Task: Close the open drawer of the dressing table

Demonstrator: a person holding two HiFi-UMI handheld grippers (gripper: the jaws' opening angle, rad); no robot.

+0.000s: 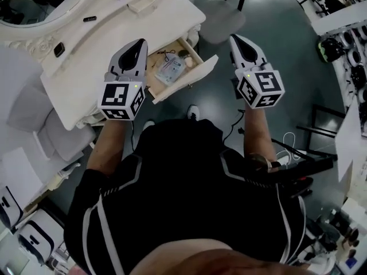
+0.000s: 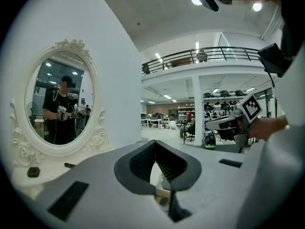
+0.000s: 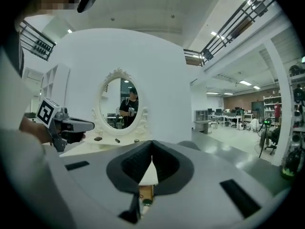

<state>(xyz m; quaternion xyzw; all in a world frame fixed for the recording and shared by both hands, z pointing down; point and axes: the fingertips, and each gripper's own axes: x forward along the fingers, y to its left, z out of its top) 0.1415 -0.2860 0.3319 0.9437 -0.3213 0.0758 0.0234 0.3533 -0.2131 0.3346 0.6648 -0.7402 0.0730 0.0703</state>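
Note:
The white dressing table stands at the upper left of the head view. Its drawer at the right end is pulled out, with a packet and small items inside. My left gripper hovers over the table's front edge just left of the drawer, jaws shut and empty. My right gripper hangs over the floor just right of the drawer front, also shut and empty. A sliver of the wooden drawer shows below the closed jaws in the right gripper view. The oval mirror fills the left of the left gripper view.
A grey chair stands beyond the drawer. A padded stool sits left of me. Small dark items lie on the tabletop. Benches with gear line the right side, and a cable runs over the floor.

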